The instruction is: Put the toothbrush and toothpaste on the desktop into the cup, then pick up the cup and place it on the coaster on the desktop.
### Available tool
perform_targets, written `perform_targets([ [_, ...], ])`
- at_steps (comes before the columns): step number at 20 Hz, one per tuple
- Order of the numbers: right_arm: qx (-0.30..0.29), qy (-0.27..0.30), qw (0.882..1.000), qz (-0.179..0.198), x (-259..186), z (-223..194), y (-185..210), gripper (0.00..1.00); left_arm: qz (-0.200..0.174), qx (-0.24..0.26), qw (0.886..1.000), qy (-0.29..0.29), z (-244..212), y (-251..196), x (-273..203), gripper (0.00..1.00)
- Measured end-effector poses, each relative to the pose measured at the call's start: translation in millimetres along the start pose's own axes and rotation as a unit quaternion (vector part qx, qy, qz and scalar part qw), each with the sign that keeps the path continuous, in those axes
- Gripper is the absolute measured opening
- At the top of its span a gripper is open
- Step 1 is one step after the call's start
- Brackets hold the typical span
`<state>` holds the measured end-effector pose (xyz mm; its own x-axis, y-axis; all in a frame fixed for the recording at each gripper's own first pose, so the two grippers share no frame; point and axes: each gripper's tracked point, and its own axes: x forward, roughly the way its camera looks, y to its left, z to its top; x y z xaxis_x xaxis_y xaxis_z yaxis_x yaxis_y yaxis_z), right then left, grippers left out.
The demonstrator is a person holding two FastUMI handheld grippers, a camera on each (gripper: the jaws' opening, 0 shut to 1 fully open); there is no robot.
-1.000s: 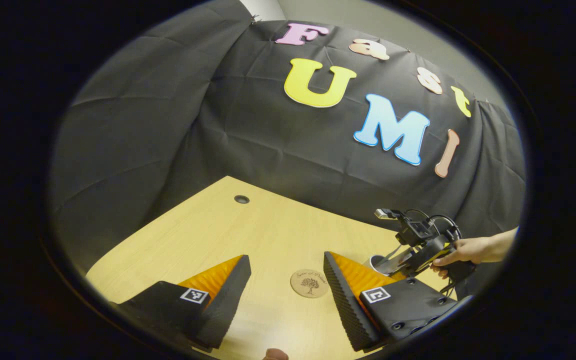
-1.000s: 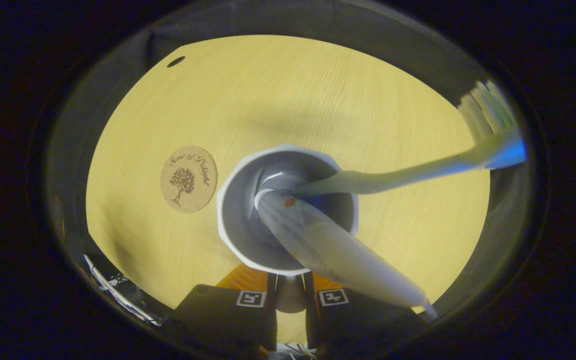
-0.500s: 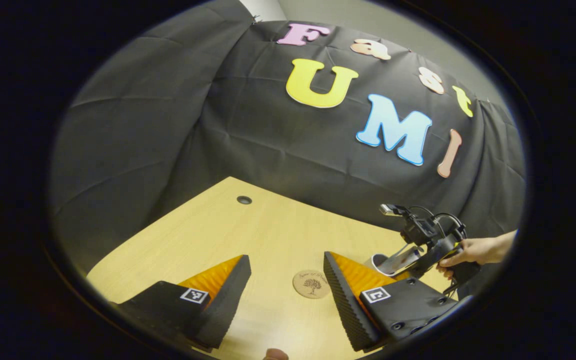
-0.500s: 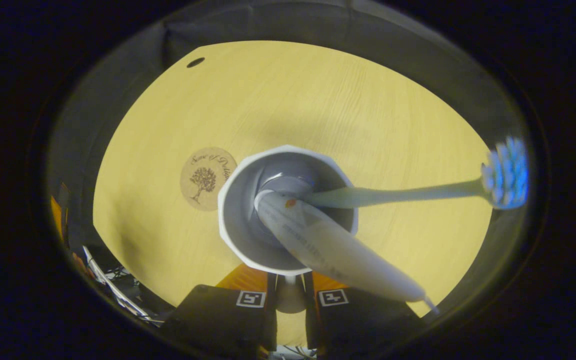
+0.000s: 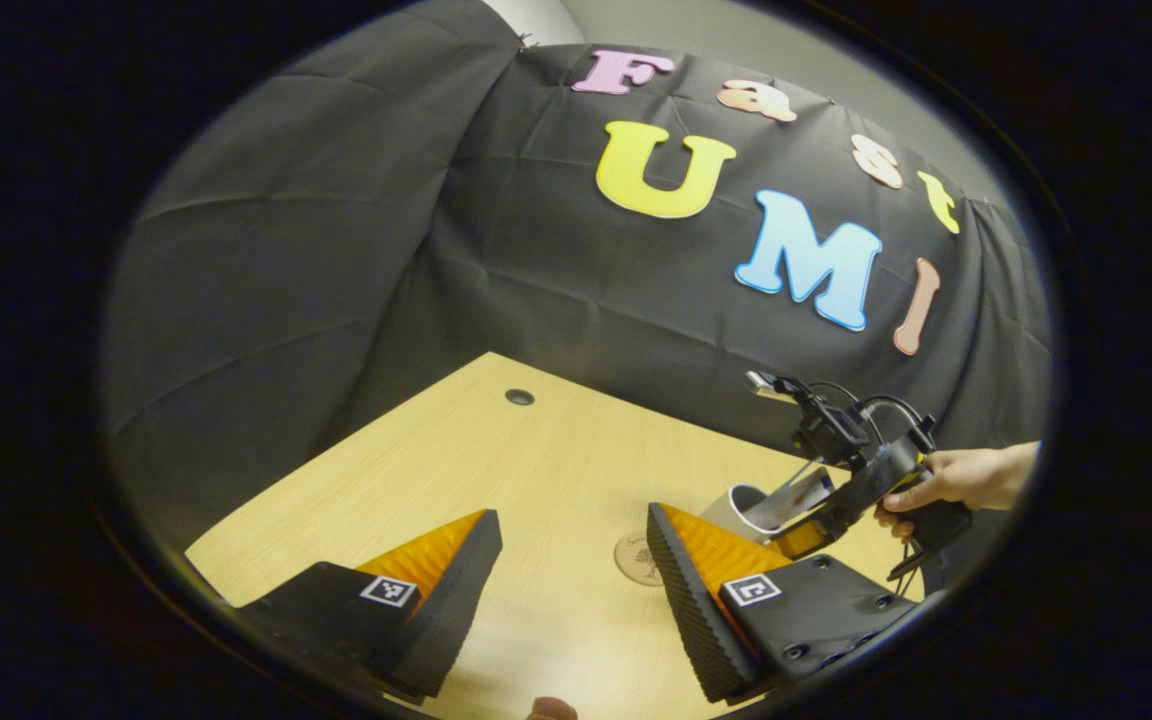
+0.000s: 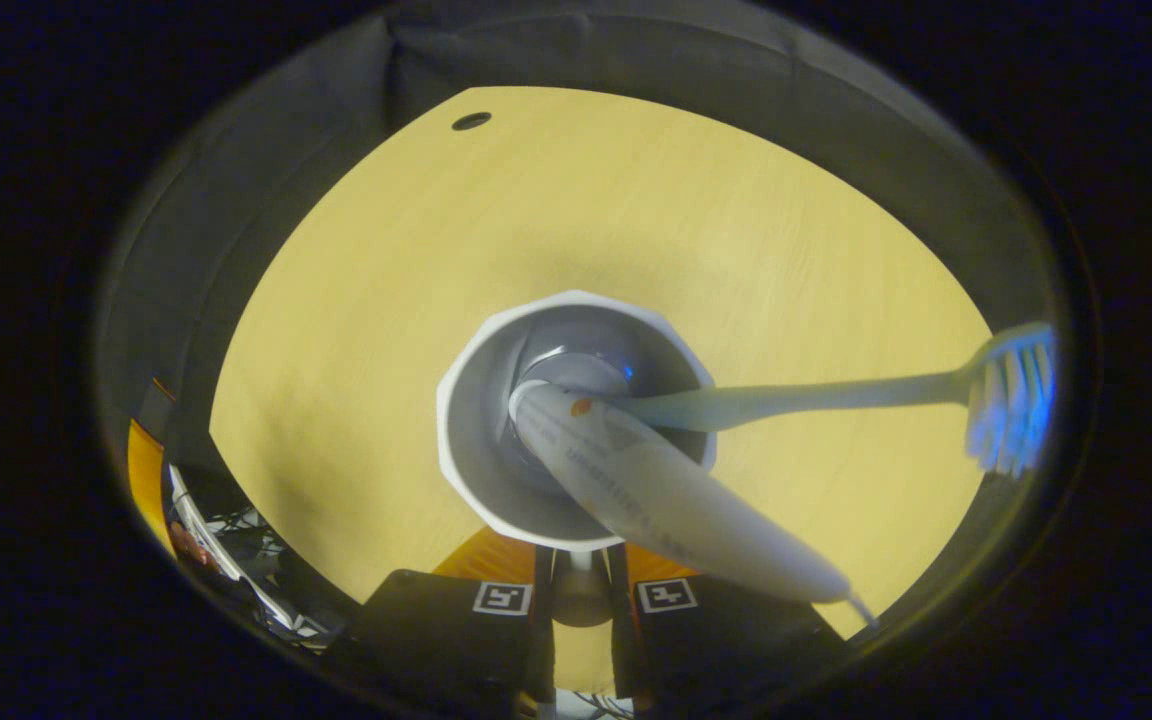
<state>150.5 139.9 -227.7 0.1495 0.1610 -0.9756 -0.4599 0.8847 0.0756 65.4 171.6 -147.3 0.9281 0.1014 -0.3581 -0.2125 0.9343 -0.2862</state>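
1. Toothbrush (image 6: pixel 816 392) and toothpaste (image 6: pixel 656 490) are both in the cup (image 6: pixel 476 470), as we see in the right gripper view: their lower ends sit at the cup's bottom at frame centre, the brush head reaching out to the right edge, the tube slanting toward the lower right. We count the first half of the task as done.

2. Right gripper (image 6: pixel 579 598), at the bottom of its own view, has its fingers drawn close together on the cup's near rim, one on either side of the wall. We judge it to be pinching the rim and carrying the cup.

3. Cup and right gripper (image 5: pixel 816 520) also show at the right of the left gripper view, with a hand (image 5: pixel 946 485) on the gripper's handle. The cup (image 5: pixel 741 505) there appears raised off the desk (image 5: pixel 536 470), though we cannot be sure of it.

4. Coaster (image 5: pixel 636 556) lies on the desk in the lower centre of the left gripper view, partly hidden by a finger, just below and left of the cup.

5. Left gripper (image 5: pixel 576 590) hangs wide open at the bottom of its view, holding nothing.

6. What is left, in our judgement: bring the cup over the coaster, set it down and let go.
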Motion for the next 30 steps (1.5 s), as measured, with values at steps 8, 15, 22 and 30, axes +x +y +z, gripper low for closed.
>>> perform_targets([
  [8,-0.027,0.008,1.0,-0.014,3,8,14,0.25,0.035,-0.015,0.999,0.001,-10,36,-29,0.95],
  [15,-0.034,0.026,0.998,-0.035,1,6,11,0.25,0.042,-0.023,0.999,0.003,-10,45,-32,0.95],
  [22,-0.033,0.042,0.998,-0.035,0,5,12,0.25,0.028,-0.015,0.999,0.005,-9,35,-30,0.95],
  [30,-0.011,0.047,0.999,-0.023,-6,11,14,0.65,0.023,-0.026,0.999,0.002,-11,38,-37,0.95],
])
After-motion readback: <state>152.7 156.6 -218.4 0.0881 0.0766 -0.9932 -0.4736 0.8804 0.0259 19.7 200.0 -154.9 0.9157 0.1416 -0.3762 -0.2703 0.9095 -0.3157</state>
